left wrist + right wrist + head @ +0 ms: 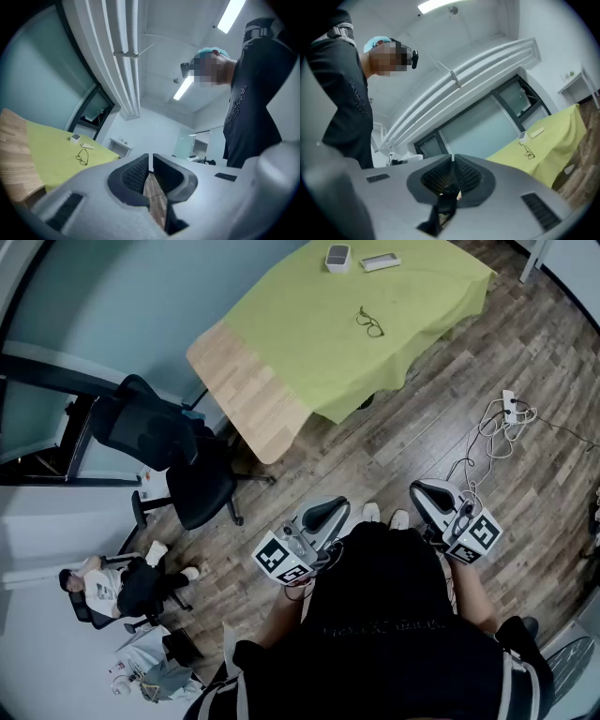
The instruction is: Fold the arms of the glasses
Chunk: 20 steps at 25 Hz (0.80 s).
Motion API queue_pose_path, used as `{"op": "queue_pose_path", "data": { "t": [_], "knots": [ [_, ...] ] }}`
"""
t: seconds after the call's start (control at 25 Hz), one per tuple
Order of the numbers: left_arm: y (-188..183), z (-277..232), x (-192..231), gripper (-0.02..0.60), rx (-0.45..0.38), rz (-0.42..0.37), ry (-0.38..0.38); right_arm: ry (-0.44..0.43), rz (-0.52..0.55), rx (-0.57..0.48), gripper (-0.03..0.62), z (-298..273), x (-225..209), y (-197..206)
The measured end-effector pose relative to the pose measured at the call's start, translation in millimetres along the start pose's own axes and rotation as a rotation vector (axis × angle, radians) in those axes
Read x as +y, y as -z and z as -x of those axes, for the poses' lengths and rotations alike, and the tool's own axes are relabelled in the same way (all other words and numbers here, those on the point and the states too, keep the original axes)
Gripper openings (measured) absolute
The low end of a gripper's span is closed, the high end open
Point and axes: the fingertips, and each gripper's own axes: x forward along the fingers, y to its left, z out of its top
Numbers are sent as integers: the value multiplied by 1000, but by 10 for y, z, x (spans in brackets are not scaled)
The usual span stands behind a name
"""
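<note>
A pair of dark thin-framed glasses (369,323) lies with its arms out on the yellow-green cloth of the table (246,382); it also shows small and far off as the glasses (82,156) and the glasses (528,152). My left gripper (330,513) and right gripper (427,493) hang low by the person's body, well short of the table. Both have their jaws pressed together with nothing between them.
A small white box (337,257) and a flat white case (381,262) sit at the table's far end. A black office chair (173,460) stands left of the table. A power strip with cables (507,414) lies on the wooden floor at right. Another person (122,585) sits at lower left.
</note>
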Motion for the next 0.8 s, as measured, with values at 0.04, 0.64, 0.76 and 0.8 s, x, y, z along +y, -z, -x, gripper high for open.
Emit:
{"op": "queue_pose_path", "data": {
  "t": [0.04,0.64,0.76,0.8],
  "knots": [
    [-13,-16,-71,41,7,-8,15,-10,-7,3,35,30,78,-22],
    [-86,-60,-167,41,-12,-63,11,9,12,36,34,290,176,-32],
    [-98,-80,-231,41,-15,-92,17,5,20,28,34,402,204,-31],
    [-101,-84,-241,41,-20,-95,16,8,23,32,34,441,202,-15]
  ]
}}
